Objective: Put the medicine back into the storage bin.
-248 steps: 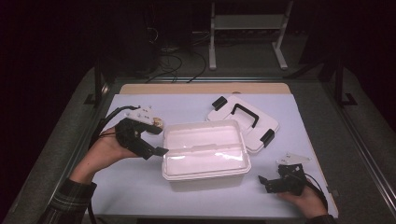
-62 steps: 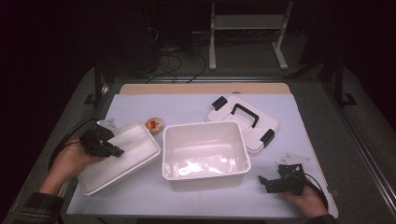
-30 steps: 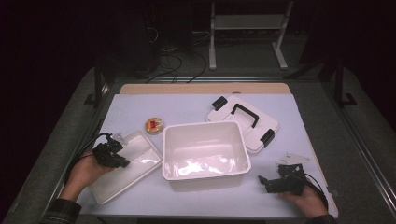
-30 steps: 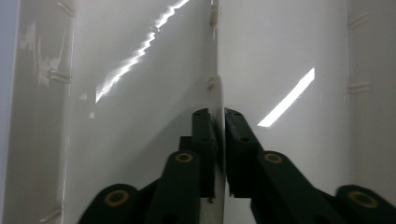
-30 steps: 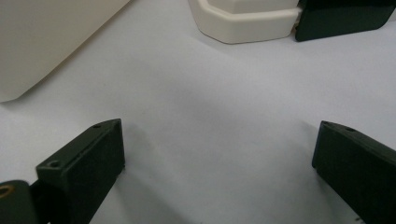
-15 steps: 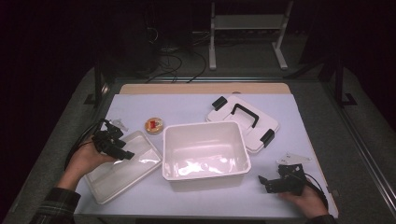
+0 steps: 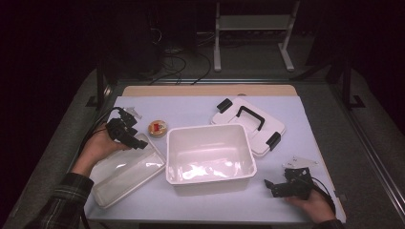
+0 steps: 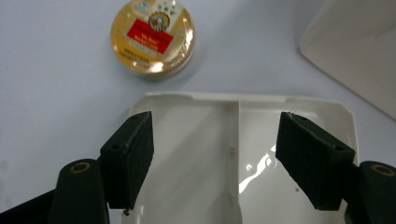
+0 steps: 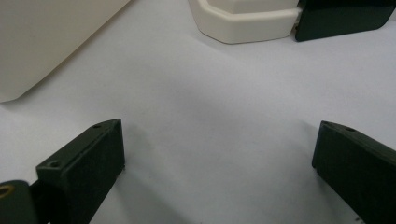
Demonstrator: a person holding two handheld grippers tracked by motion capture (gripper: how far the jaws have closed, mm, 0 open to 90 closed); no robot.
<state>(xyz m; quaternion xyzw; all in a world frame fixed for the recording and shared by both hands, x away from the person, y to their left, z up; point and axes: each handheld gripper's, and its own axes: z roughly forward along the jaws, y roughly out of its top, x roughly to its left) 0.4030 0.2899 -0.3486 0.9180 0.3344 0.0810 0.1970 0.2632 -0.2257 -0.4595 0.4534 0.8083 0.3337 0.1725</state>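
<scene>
Lying flat left of the bin (image 7: 210, 157), the glossy white plastic tray (image 7: 125, 172) runs its long axis diagonally, near end away from the bin. Left gripper (image 7: 136, 141) hovers over its far end, jaws just opened wide, nothing between. Right gripper (image 7: 270, 186) rests, jaws apart, empty.

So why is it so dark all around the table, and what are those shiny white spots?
In the high view, light falls on the table alone, so the room behind stays black, and glare shines off the floor of the white bin. In the left gripper view, a bright glint sits on the inner tray and the round tin gleams. In the right gripper view, the near jaws look soft.
</scene>
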